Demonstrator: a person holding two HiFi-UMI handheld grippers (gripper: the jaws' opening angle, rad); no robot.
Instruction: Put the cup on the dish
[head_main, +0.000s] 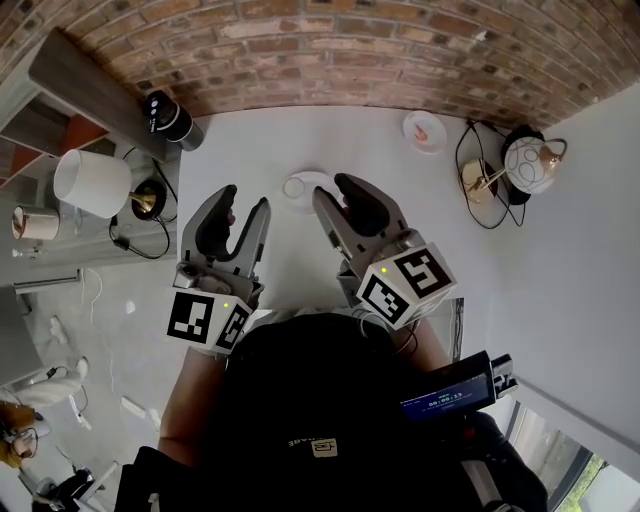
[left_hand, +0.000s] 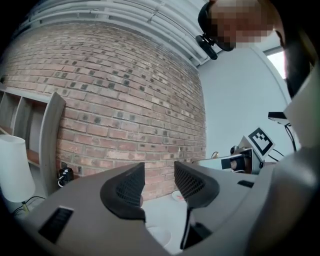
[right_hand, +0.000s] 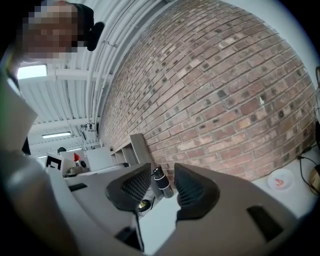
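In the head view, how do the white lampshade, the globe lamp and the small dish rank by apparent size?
1. white lampshade
2. globe lamp
3. small dish, only slightly smaller than the globe lamp
Real sizes may differ; distances are unequal.

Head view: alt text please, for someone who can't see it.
The left hand-held gripper and right hand-held gripper hover empty, jaws apart, over a white table. A cup sits just beyond them; a dish lies near the brick wall.
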